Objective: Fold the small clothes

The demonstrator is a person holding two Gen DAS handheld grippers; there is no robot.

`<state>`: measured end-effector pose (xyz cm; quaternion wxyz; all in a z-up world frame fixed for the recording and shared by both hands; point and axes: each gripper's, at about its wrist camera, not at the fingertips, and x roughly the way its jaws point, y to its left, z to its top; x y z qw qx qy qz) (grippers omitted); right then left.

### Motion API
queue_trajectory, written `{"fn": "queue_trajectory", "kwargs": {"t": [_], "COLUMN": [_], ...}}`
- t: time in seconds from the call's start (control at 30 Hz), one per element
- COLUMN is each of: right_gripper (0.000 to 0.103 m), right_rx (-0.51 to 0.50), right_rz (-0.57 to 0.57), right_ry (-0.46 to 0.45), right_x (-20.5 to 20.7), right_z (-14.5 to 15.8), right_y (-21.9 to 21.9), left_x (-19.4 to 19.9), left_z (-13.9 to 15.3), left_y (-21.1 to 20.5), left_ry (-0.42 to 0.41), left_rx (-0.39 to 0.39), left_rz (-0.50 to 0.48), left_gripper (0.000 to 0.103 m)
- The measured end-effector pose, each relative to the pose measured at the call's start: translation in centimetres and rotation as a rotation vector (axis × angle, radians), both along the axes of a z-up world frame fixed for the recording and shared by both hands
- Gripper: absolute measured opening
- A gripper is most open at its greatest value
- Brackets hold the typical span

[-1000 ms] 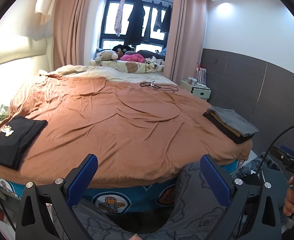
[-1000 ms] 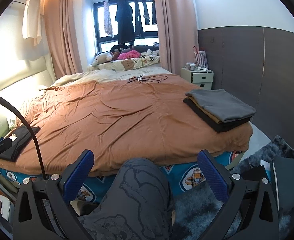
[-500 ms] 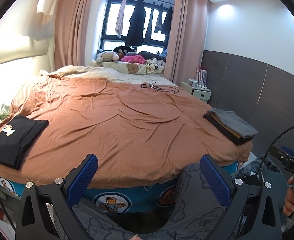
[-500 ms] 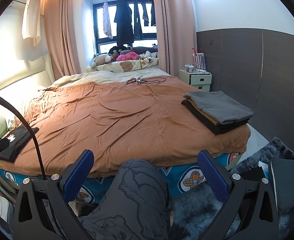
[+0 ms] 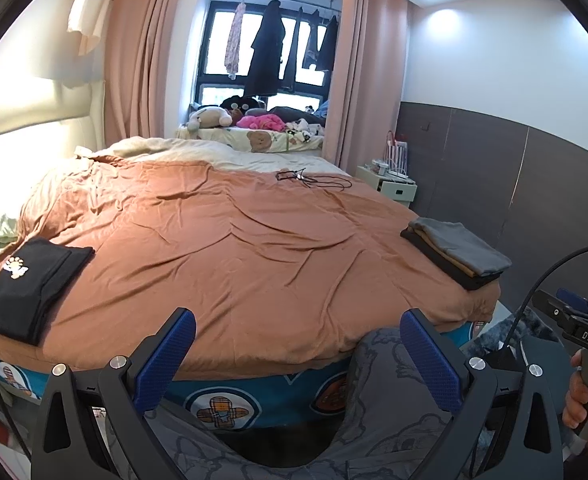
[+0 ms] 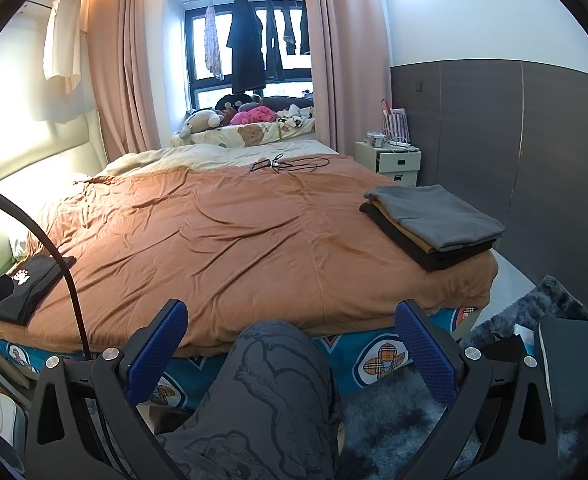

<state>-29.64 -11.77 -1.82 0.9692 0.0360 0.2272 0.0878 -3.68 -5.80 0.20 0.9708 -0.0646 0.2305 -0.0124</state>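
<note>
1. The bed [image 5: 254, 248] fills the room, covered by a rumpled orange-brown blanket [image 6: 234, 240]; its far end shows a cream sheet.
2. Pink curtains [image 5: 134, 60] frame a window [image 6: 246, 40] where dark clothes hang on a rail, hiding much of the glass.
3. Soft toys [image 5: 210, 116] and bedding pile up on the ledge under the window; the things behind them are too jumbled to make out.
4. The person's knee [image 6: 278, 380] in grey printed trousers rises between the right gripper's fingers and covers part of the bed's blue patterned side [image 6: 378, 356].
5. A stack of folded clothes [image 6: 430, 224], grey on top of tan and black, lies at the bed's right corner near the edge.
6. A black folded garment with a paw print [image 5: 30, 284] lies at the bed's left edge, well apart from the stack.
7. A white bedside cabinet [image 6: 390, 160] stands by the dark wall panel, small items on top too tiny to name.
8. The left gripper [image 5: 298, 354] hangs short of the bed, fingers spread wide, holding nothing.
9. The right gripper [image 6: 292, 350] is likewise spread and empty; its handle and hand [image 5: 586, 400] are cut off at the left camera's edge.
10. A tangle of black cord [image 5: 310, 178] lies on the far part of the blanket.
</note>
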Motion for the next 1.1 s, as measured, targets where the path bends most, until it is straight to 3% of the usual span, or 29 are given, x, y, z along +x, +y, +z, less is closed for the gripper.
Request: {"fn": "queue_trajectory", "kwargs": {"t": [0.87, 1.1], "right_gripper": [0.103, 0.103], "right_rx": [-0.010, -0.008], "right_rz": [0.000, -0.005], "right_ry": [0.002, -0.005], "right_x": [0.5, -0.1], "right_z": [-0.1, 0.1], "right_y": [-1.1, -1.2], "left_x": [-0.3, -1.5], "left_z": [0.2, 0.9], "left_y": [-0.1, 0.1], "left_ry": [0.002, -0.032], "left_rx": [-0.001, -0.004], "left_rz": [-0.020, -0.008], "left_gripper": [0.103, 0.103]}}
